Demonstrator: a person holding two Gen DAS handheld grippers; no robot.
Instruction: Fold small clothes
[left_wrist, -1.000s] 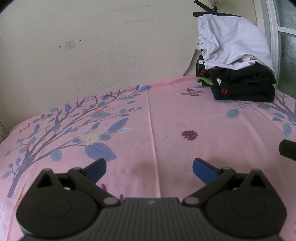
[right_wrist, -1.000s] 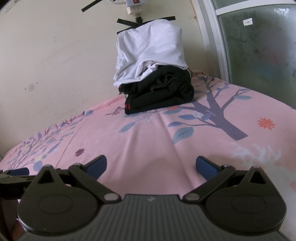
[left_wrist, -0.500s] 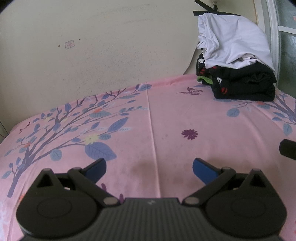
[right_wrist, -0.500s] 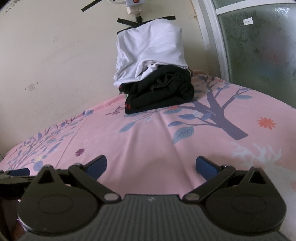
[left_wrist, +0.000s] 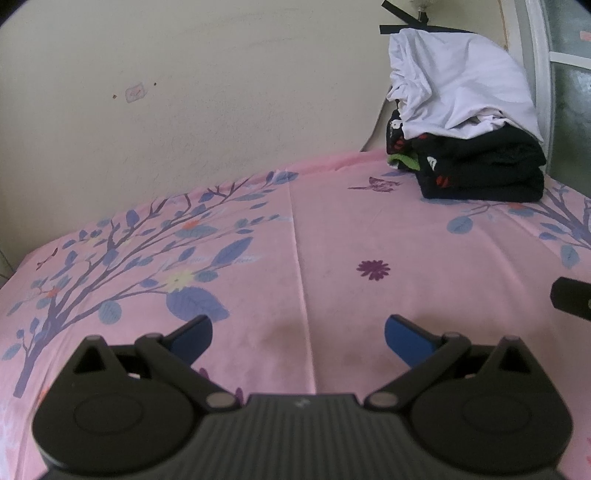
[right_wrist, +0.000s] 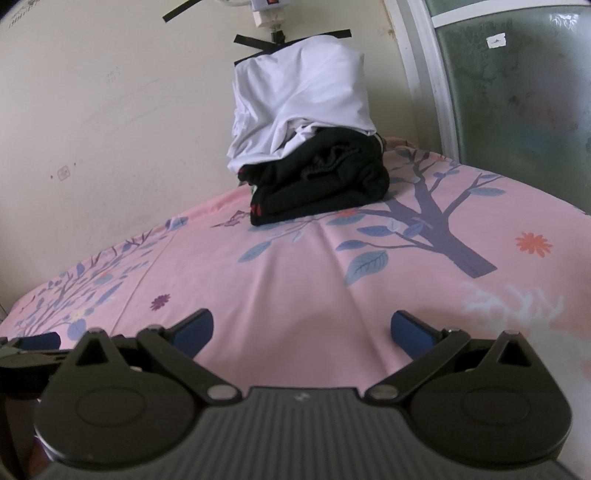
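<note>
A pile of clothes stands at the far side of the bed against the wall: a crumpled white garment (left_wrist: 461, 88) (right_wrist: 303, 103) lies on top of folded black clothes (left_wrist: 484, 173) (right_wrist: 325, 184), with a bit of green fabric (left_wrist: 404, 161) at the pile's left. My left gripper (left_wrist: 298, 332) is open and empty, low over the pink sheet, well short of the pile. My right gripper (right_wrist: 301, 330) is open and empty, also low over the sheet, facing the pile.
The bed has a pink sheet (left_wrist: 332, 236) printed with blue trees and flowers. A cream wall (left_wrist: 184, 92) stands behind it. A frosted window (right_wrist: 517, 92) is at the right. A wall socket (right_wrist: 267, 9) hangs above the pile. The right gripper's edge (left_wrist: 572, 297) shows in the left view.
</note>
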